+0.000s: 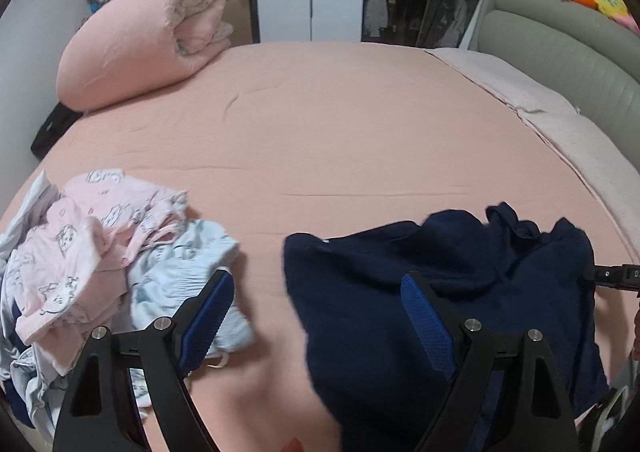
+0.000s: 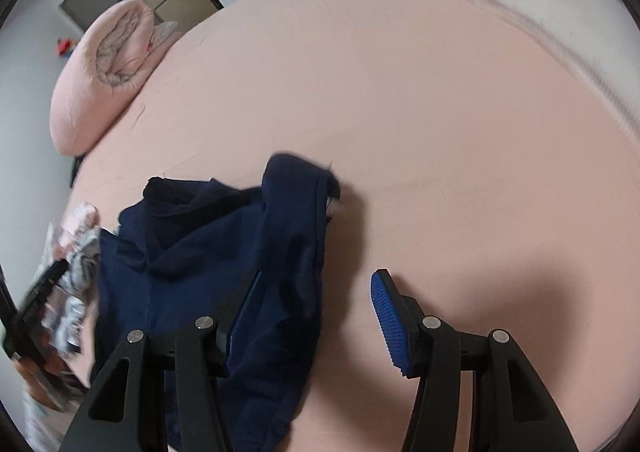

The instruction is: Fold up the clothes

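A crumpled navy garment lies on the pink bed sheet near the front edge. My left gripper hovers over its left edge, jaws wide open, nothing pinched; its right finger is above the cloth. In the right wrist view the navy garment bunches around the left finger of my right gripper. Its jaws stand apart, the right pad is bare, and sheet shows between them. The right gripper's tip pokes in at the garment's right edge.
A heap of pink and light-blue printed clothes lies at the front left of the bed. A rolled pink duvet sits at the far left corner. A pale blanket and grey headboard line the right side.
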The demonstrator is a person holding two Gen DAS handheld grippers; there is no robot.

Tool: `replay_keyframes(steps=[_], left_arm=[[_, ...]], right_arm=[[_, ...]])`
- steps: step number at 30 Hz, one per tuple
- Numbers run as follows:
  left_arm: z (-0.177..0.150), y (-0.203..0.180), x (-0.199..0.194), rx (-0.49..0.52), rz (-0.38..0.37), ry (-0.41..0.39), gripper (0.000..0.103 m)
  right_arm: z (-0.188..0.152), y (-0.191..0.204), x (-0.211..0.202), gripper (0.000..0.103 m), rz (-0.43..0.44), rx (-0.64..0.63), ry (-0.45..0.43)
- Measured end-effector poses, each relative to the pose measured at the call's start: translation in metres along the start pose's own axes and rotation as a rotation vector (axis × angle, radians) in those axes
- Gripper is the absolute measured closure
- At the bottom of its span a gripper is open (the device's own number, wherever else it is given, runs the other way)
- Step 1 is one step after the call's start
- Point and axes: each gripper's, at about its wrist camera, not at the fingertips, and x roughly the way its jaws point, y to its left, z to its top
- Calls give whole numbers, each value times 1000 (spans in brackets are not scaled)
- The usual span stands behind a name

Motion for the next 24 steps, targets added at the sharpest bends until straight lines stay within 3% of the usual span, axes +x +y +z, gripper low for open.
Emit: replay_keyframes(steps=[5,11,15,20,24], left_arm=[[-9,-32,-3,56,-9,-8,15],[-25,-77,-21,187,-36,-46,12],[-38,-106,-33,286,-77,-78,2],[-56,-138,-38,350,-180,-53,0],[-73,-162,-44,421,-207,-49,0]], right_arm=[[-36,-2,-7,48,147,94,28],[-87,-5,-19,48,198,138,72],[-107,-6,-24,48,254,182,113],[-122,-6,-21,48,325,237,129],[-129,-9,-16,49,376,310,112]])
